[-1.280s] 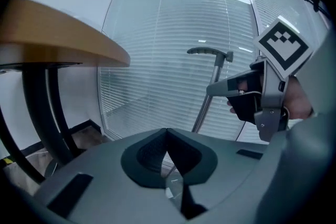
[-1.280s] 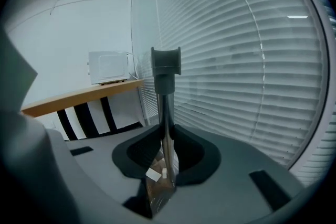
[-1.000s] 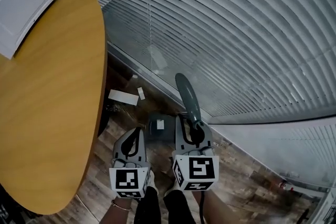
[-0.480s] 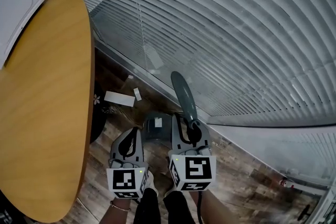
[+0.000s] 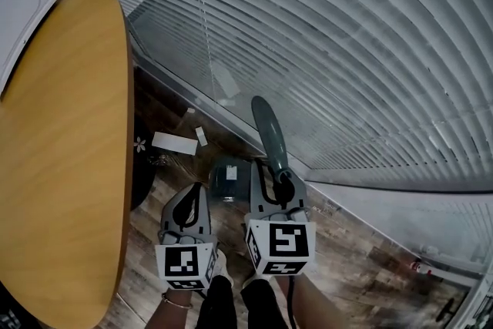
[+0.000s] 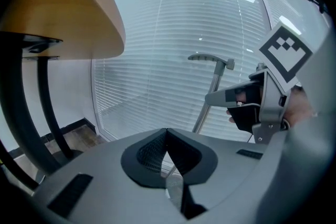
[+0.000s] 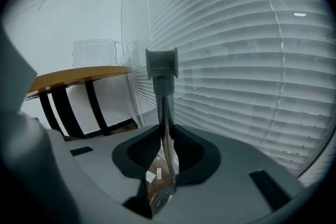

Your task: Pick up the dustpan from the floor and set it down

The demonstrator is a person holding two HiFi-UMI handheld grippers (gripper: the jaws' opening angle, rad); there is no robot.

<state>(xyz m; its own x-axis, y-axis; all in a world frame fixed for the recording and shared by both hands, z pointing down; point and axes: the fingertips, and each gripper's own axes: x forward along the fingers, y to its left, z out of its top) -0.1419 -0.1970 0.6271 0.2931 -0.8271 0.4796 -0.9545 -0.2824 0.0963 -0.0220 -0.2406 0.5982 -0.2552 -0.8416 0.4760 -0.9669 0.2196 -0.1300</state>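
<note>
Gripping the shiny shaft of the grey long-handled dustpan (image 5: 269, 136), the right gripper (image 5: 276, 185) has its jaws clamped narrowly on it. The dark pan (image 5: 229, 179) sits at 10 o'clock from that gripper, above the wood-pattern floor (image 5: 347, 258). The left gripper (image 5: 192, 202) is pinched together, empty. Pick-up is judged done; set-down remains.

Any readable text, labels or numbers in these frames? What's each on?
None readable.
White sticker on the dustpan: too small to read.
Paper slips on the floor: no print visible.
Left cube, right cube: square marker patterns, not text.
</note>
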